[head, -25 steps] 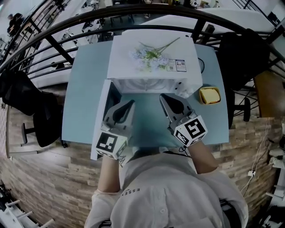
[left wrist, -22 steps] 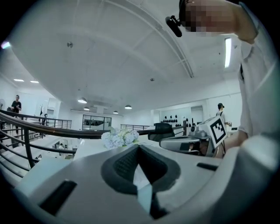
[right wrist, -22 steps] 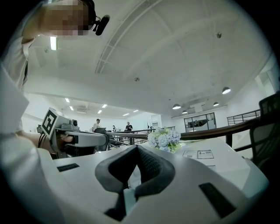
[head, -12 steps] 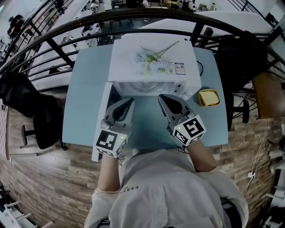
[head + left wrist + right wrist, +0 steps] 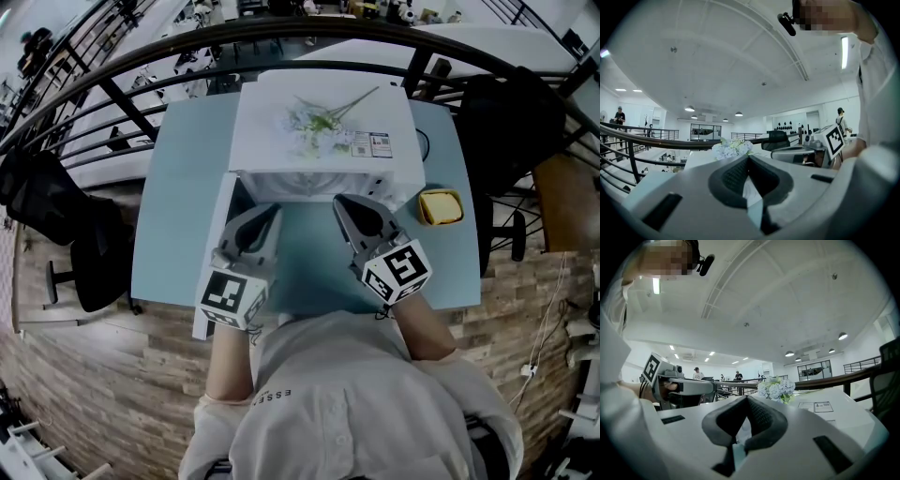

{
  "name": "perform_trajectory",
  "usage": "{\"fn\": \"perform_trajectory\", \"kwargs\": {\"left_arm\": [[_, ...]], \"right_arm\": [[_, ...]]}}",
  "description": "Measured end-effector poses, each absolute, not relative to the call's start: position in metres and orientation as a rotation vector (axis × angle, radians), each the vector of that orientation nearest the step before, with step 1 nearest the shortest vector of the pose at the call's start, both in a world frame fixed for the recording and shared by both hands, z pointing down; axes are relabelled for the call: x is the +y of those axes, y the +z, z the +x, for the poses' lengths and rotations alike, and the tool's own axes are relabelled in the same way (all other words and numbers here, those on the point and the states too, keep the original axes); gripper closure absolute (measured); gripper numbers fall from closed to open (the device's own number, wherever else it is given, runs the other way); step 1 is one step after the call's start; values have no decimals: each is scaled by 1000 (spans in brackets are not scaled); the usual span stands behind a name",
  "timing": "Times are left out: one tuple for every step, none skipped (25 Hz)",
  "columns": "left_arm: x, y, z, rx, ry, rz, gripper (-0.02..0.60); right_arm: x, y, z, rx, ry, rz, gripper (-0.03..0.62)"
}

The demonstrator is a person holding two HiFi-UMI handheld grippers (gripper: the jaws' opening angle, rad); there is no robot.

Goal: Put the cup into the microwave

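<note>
A white microwave stands at the back of the light blue table, its door swung open to the left. The yellow cup sits on the table right of the microwave. My left gripper and right gripper hover side by side in front of the open cavity, both shut and empty. The left gripper in the left gripper view has its pads together, as does the right gripper in the right gripper view. The cup lies to the right of the right gripper, apart from it.
Pale artificial flowers and a label lie on the microwave's top. A black curved railing runs behind the table. Black chairs stand to the left, and another to the right. The floor is brick-patterned.
</note>
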State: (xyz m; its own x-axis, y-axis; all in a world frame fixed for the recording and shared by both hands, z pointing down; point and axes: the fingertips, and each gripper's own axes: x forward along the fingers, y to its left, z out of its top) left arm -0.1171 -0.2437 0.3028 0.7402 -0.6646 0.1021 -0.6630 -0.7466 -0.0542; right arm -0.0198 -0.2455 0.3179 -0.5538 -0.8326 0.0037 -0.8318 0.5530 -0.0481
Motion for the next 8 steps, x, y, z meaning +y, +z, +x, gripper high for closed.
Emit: {"fn": "perform_trajectory", "kwargs": {"left_arm": [[-244, 303, -117, 1112, -181, -2918, 581], [-244, 304, -117, 1112, -183, -2918, 581], [-244, 304, -117, 1113, -183, -2919, 581], [-244, 305, -117, 1115, -184, -2920, 581], [-244, 305, -117, 1116, -183, -2919, 581], [-244, 306, -116, 1117, -182, -2919, 581], [-244, 306, -116, 1119, -181, -2919, 581], [-244, 306, -117, 1121, -179, -2919, 581]], "right_arm": [[-246, 318, -20, 2750, -71, -1476, 579], [-246, 319, -19, 2750, -71, -1477, 579], [-246, 319, -19, 2752, -73, -1477, 579], [-246, 319, -19, 2753, -75, -1476, 579], [-246, 320, -19, 2752, -79, -1475, 579], [-246, 321, -19, 2751, -83, -1476, 579], [-247, 321, -19, 2749, -87, -1476, 579], [-247, 322, -19, 2747, -91, -1477, 579]]}}
